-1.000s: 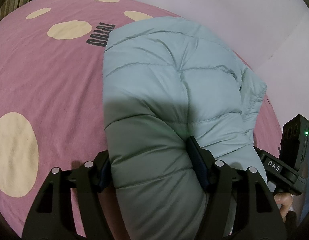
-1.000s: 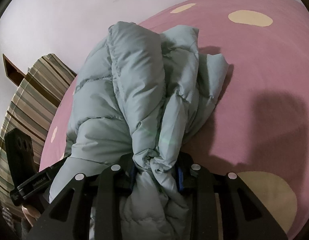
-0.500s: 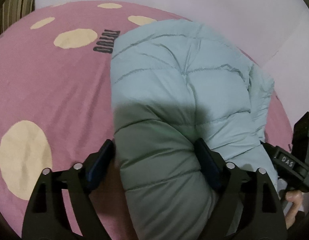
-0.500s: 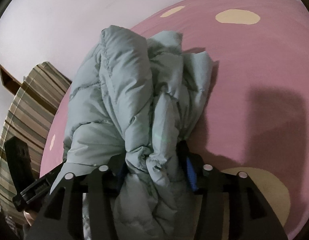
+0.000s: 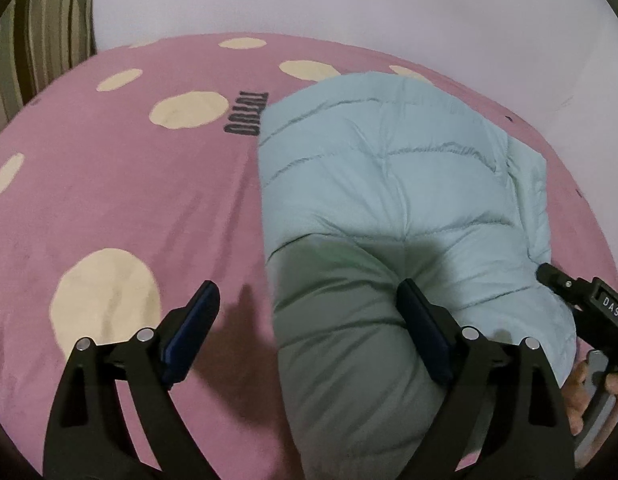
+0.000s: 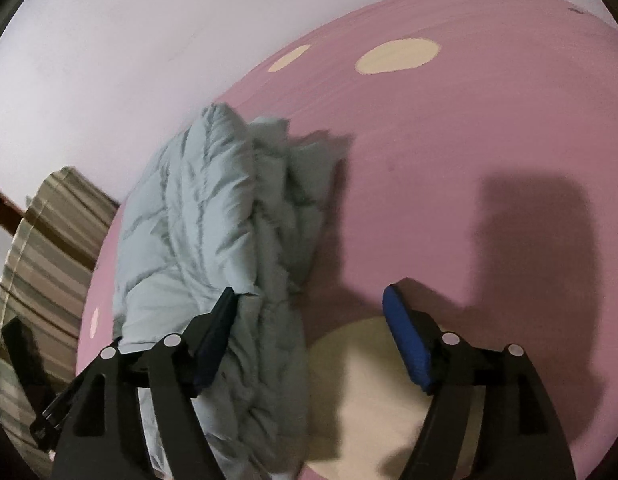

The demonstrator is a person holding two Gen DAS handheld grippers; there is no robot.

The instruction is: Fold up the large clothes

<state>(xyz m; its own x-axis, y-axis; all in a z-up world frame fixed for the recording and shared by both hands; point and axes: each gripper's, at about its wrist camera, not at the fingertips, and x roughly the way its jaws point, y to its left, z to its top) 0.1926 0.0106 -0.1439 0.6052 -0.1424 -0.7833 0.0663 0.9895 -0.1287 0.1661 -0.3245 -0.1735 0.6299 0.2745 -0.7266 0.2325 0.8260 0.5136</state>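
— Left hand-held gripper (image 5: 309,312) is spread wide on my feed, blue pads (image 5: 193,320) apart, gripping nothing. One finger sits over bare pink bed cover (image 5: 129,200), the other presses against the side of the puffer jacket (image 5: 389,200).

— And your right one?

— Right hand-held gripper (image 6: 309,316) is released too, fingers well apart. Its left pad touches the jacket's (image 6: 197,220) edge, its right pad hangs over a cream dot (image 6: 369,392) on the cover.

— Where's the jacket lying?

— I see it on the bed, a pale blue-green quilted bundle, folded over on itself, layers stacked on its right side. It partly hides dark lettering (image 5: 247,114) printed on the cover. Striped fabric (image 5: 41,52) sits beyond the bed's far corner, beside a plain wall (image 5: 349,0).
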